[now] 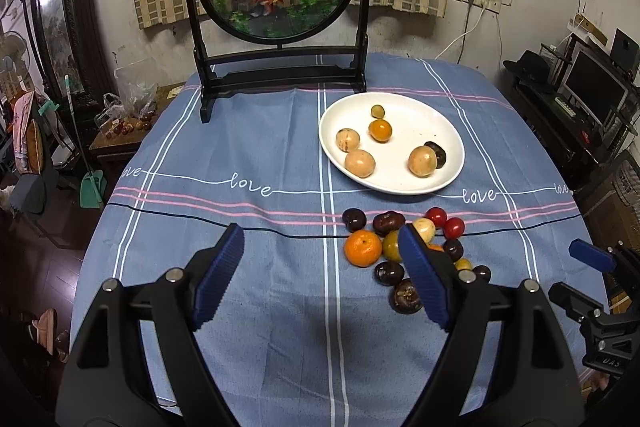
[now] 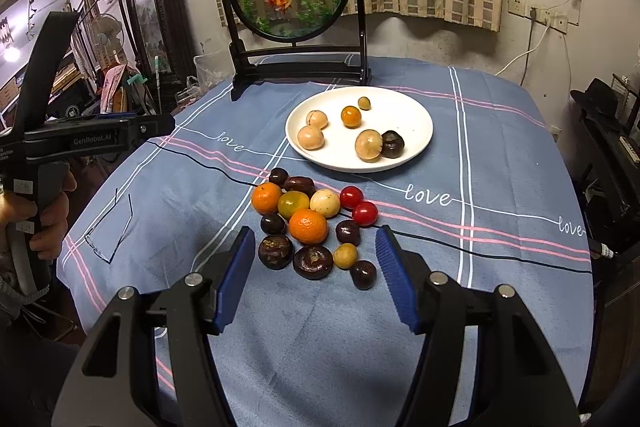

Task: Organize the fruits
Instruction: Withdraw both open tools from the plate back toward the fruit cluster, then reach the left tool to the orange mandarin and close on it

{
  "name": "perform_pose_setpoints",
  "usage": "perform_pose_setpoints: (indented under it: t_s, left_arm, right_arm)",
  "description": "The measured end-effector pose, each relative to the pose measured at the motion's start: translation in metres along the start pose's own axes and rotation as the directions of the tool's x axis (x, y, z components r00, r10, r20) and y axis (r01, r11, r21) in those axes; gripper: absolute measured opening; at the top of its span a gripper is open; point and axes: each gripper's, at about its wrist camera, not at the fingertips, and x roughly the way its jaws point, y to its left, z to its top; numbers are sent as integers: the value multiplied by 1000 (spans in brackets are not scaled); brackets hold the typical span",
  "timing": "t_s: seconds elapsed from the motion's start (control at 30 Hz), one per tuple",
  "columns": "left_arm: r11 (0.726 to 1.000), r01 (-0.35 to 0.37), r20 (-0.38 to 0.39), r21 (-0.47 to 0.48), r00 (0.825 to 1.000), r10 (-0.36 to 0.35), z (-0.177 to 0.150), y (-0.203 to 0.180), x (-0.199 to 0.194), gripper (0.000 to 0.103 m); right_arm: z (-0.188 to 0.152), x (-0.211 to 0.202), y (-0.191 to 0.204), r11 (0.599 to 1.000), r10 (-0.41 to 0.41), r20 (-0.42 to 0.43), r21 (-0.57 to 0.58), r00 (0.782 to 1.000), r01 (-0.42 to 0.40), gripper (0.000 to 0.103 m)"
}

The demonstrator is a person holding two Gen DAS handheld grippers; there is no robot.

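Fruits (image 2: 310,227) lie heaped just beyond right gripper's (image 2: 316,281) spread, empty jaws

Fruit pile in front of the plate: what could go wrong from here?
1. The fruit pile is packed tight; closing on one piece could nudge its round neighbours, which may roll across the tablecloth.
2. The plate is shallow, and six fruits already sit loose on it; a dropped piece might knock them or roll off the rim.
3. Eyeglasses lie on the cloth near the left gripper; a low sweep could catch them.
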Motion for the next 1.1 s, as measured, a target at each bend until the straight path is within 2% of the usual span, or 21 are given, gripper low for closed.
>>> perform_pose_setpoints:
  t_s: [0.27, 0.53, 0.8, 1.1]
  left_arm:
    - [1000, 7, -45, 8, 999, -6, -3, 0, 19, 82]
    - [1000, 11, -134, 2, 991, -10, -18, 2, 49, 83]
    - [1000, 12, -202, -21, 979, -16, -38, 6, 71, 83]
    - [1000, 13, -239, -6, 971, -14, -42, 0, 85, 83]
  right_arm:
    - [0, 5, -9, 1000, -18, -15, 25, 1000, 18, 63]
    - [0, 20, -20, 997, -25, -54, 66, 998, 28, 63]
    - [4, 37, -14, 1000, -6, -99, 23, 995, 8, 64]
    - [3, 47, -20, 999, -1, -126, 40, 992, 6, 64]
